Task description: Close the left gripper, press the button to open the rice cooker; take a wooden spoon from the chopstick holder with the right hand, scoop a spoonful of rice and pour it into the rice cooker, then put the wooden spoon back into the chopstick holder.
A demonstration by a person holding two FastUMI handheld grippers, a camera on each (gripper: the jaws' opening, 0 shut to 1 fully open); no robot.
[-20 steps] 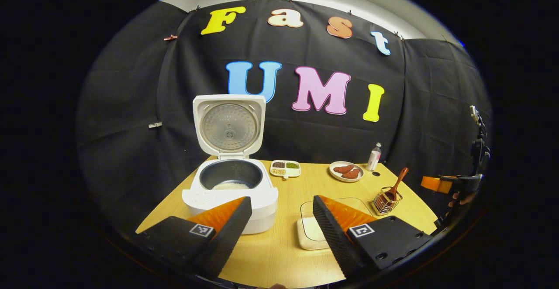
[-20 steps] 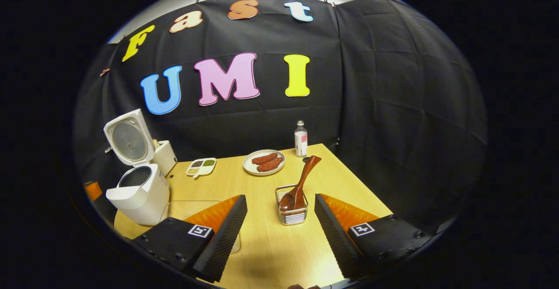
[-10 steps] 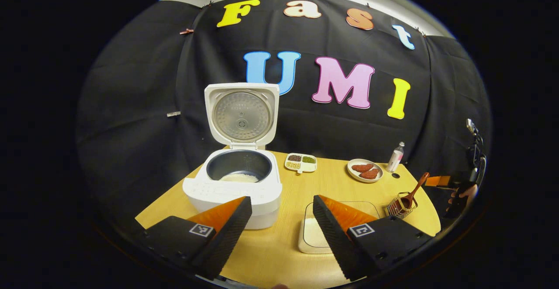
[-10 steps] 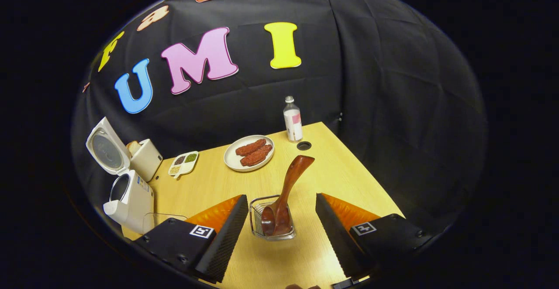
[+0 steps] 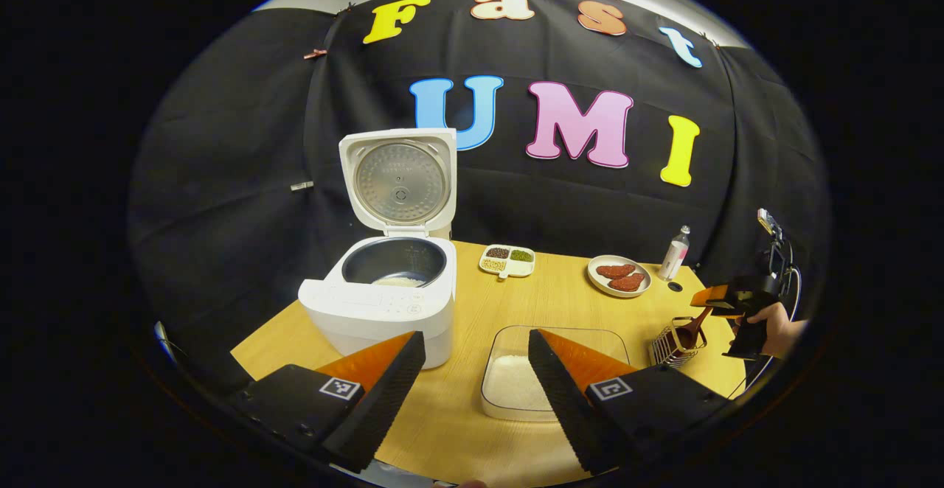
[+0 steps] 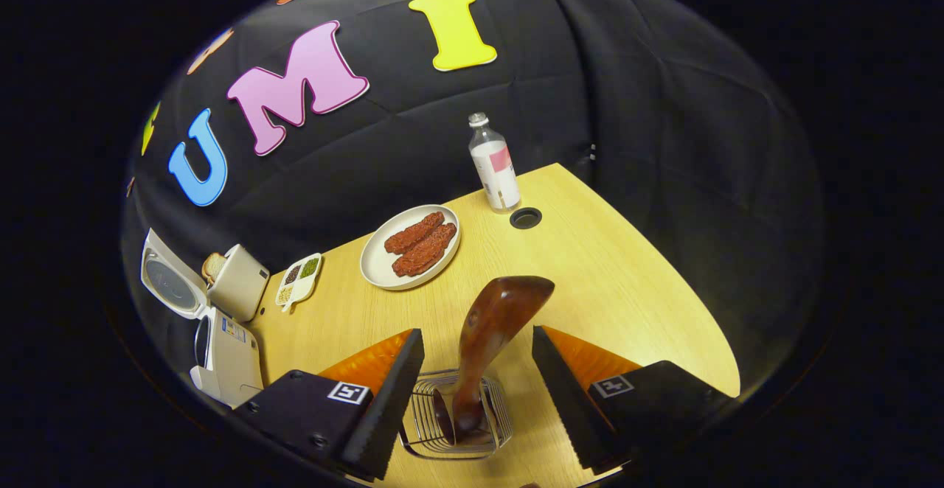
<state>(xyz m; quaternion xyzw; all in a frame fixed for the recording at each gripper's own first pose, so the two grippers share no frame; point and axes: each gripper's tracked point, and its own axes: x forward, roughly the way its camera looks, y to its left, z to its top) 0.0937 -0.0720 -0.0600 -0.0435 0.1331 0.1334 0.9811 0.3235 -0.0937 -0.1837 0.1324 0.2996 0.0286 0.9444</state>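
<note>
One dark brown wooden spoon [image 6: 493,340]: stands bowl-down in one square wire chopstick holder [image 6: 457,429], handle tilted toward 1 o'clock, rising between the spread fingers of the right tongs [image 6: 476,399]; no finger touches it.

One white rice cooker [image 5: 383,304]: lid upright and open, dark inner pot with a little white rice at the bottom; at 11 o'clock from the left tongs [image 5: 476,392], on the light wooden worktop [image 5: 560,304]. Left tongs spread, holding nothing.

One clear rectangular container of white rice [image 5: 516,385]: just beside the cooker, partly behind the left tongs' fingers.

One white three-part dish of grains [image 5: 507,259]; one round white plate [image 6: 383,267] with two reddish-brown pieces; one clear bottle with white and pink label [image 6: 495,167], upright beside a round hole in the worktop.

The left gripper view gives the pot's inside, the rice container, and at 3 o'clock a hand [image 5: 774,322] holding the right tongs over the holder. The right gripper view gives a cream toaster with bread [image 6: 236,281] behind the cooker.
</note>
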